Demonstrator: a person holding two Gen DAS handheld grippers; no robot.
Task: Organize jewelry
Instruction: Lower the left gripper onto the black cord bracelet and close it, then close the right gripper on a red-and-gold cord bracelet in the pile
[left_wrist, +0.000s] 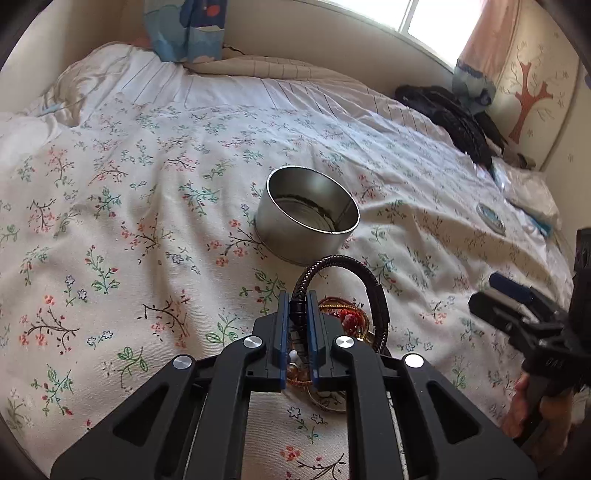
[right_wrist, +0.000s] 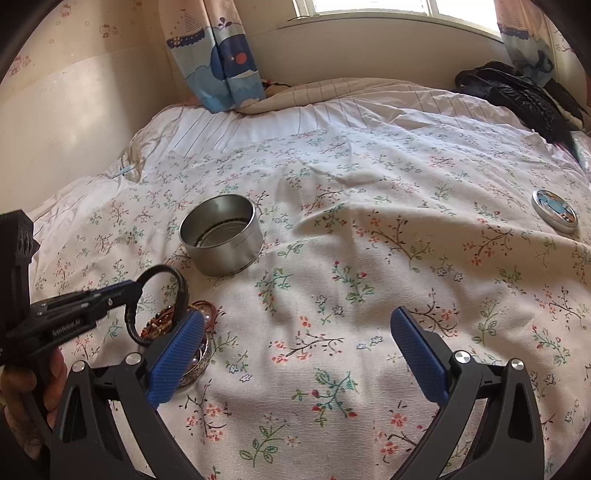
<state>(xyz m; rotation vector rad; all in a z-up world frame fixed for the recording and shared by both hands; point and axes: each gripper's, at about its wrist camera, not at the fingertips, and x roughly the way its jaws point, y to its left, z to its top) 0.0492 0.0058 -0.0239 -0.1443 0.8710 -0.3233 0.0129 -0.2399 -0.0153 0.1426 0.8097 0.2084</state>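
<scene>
The left tongs (left_wrist: 297, 314) are clamped on a black braided bracelet (left_wrist: 343, 264), their blue ribbed pads pinching the cord near its dark clasp, low in the middle of the left wrist view. The bracelet arches up out of the grip in a stiff loop. Under and just behind it lies a heap of jewelry (left_wrist: 347, 317): red and gold threads, beads, thin metal bangles, resting on the bed's flowered cotton sheet (left_wrist: 147, 192).

The right tongs (right_wrist: 297, 347) stand wide apart with nothing between them, their blue pads textured with fine dots; the left-hand pad sits just beside the heap at the lower left of the right wrist view.

Beyond the bracelet, at mid-frame, stands a round, open tin (left_wrist: 308, 214) of brushed metal, upright. Its flat round lid (right_wrist: 554, 216) with a blue picture lies well apart, at the right edge.
</scene>
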